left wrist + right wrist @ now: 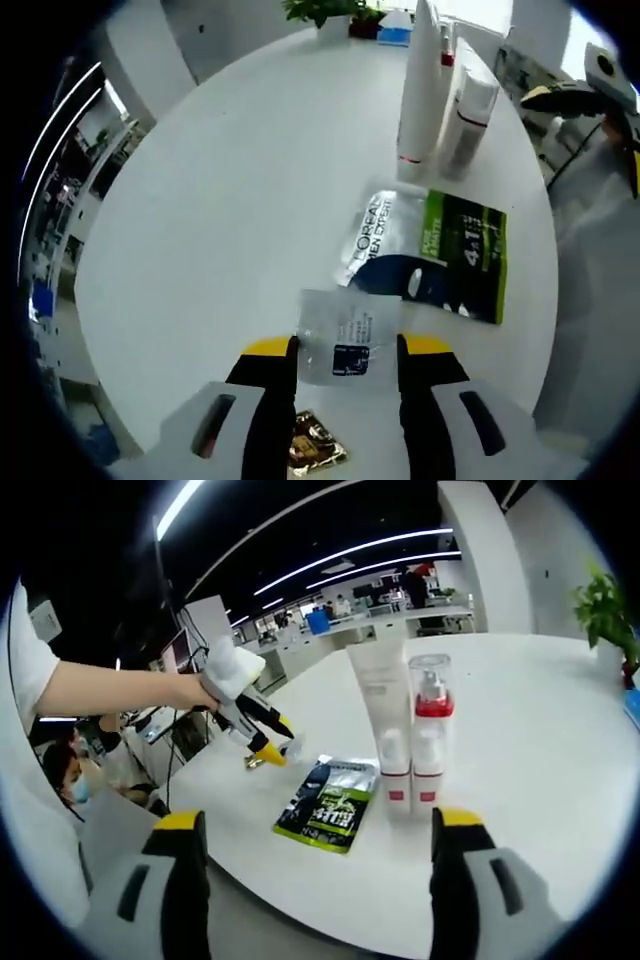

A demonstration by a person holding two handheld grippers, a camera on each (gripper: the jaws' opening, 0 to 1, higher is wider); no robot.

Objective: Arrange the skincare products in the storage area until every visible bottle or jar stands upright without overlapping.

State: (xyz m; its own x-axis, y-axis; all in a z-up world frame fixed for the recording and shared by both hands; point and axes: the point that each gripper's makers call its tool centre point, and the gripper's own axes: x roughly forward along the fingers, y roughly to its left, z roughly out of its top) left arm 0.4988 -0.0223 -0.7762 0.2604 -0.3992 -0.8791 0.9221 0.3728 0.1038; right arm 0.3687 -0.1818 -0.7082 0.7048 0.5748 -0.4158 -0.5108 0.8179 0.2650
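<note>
Left gripper (348, 348) pinching a small clear packet (345, 340) over the white table (220, 200), gold sachet (315, 445) lying beneath. Sitting beyond: green-black pouch (440, 255), flat; two tubes (440, 100) standing upright, touching. Right gripper (315, 825) hanging wide open, holding nothing, facing the tubes.

"L'OREAL MEN EXPERT" on sachet (425, 255)

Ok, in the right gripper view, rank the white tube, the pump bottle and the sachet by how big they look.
1. White tube, tallest.
2. Pump bottle, nearly as tall, so close to the tube.
3. Sachet, lying flat; its foreshortening makes this rank unsure.
</note>
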